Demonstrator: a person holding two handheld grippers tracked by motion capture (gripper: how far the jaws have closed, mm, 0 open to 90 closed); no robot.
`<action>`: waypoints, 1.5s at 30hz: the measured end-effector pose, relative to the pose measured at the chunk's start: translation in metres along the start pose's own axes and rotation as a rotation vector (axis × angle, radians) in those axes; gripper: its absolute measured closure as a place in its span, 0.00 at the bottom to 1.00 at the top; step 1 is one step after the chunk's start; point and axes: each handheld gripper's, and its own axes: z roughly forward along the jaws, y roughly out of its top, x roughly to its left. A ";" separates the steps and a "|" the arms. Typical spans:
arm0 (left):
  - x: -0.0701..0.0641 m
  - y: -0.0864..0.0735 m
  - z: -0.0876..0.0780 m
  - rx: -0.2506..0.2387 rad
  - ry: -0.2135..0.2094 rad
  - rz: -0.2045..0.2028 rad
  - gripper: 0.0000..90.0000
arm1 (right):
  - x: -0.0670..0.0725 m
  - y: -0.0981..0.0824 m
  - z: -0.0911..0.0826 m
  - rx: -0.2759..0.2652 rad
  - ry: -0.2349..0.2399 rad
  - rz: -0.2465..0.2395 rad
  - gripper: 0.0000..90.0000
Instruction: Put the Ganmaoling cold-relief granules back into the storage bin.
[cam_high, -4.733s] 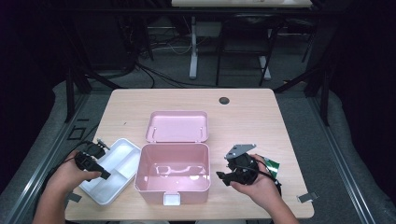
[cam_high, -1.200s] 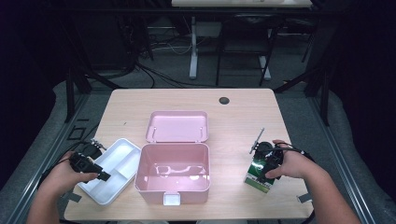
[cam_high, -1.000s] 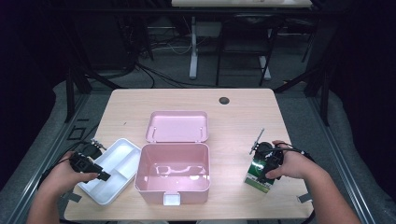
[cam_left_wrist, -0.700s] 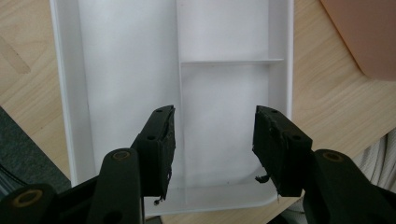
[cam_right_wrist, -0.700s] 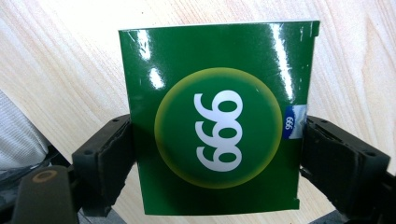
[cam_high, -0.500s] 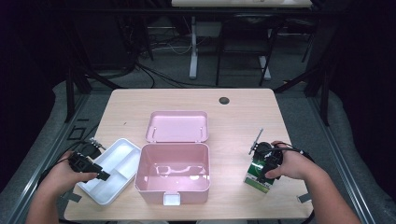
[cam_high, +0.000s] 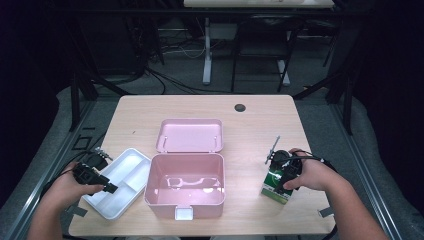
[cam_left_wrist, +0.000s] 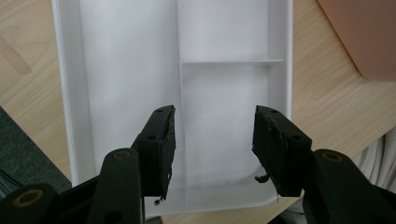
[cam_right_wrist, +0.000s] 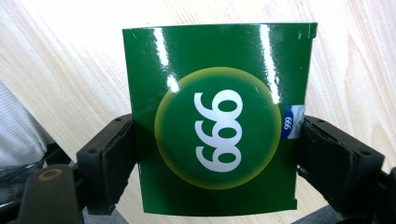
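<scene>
Since the earliest high view the right gripper (cam_high: 281, 176) has gone from the middle right of the table (cam_high: 260, 125) to the lower right, where it now clamps the green box (cam_high: 274, 186); over the last second nothing has shifted, and the left gripper (cam_high: 111, 188) has kept its place at the lower left throughout

Bare wood lies open across the top of the table and between the green box and the pink case (cam_high: 185, 185) in the centre, whose lid (cam_high: 190, 135) lies back flat towards the top of the frame. The green box stands near the table's right and bottom edges. The white tray (cam_high: 127, 172) sits at the lower left, just beside the pink case, one corner close to the bottom edge

In the right gripper view the jaws press on the two side faces of the green box (cam_right_wrist: 215, 116), grasping it; its printed 999 reads sideways, and its long axis runs up the frame, away from the gripper. In the high view it stands roughly upright on the table, tilted slightly

In the left gripper view the jaws stand wide apart and hold nothing, poised above the near end of the white tray (cam_left_wrist: 84, 93), one on each side of its long divider
</scene>
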 end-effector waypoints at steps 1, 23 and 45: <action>0.000 0.000 0.000 -0.002 0.000 -0.001 0.55 | 0.001 0.001 -0.001 -0.004 0.004 -0.001 0.18; 0.000 0.000 -0.001 0.000 -0.002 0.008 0.55 | 0.012 0.018 -0.021 -0.007 -0.001 -0.100 0.19; 0.000 -0.001 -0.001 0.000 -0.005 0.007 0.55 | 0.031 0.046 -0.070 -0.062 0.020 -0.220 0.19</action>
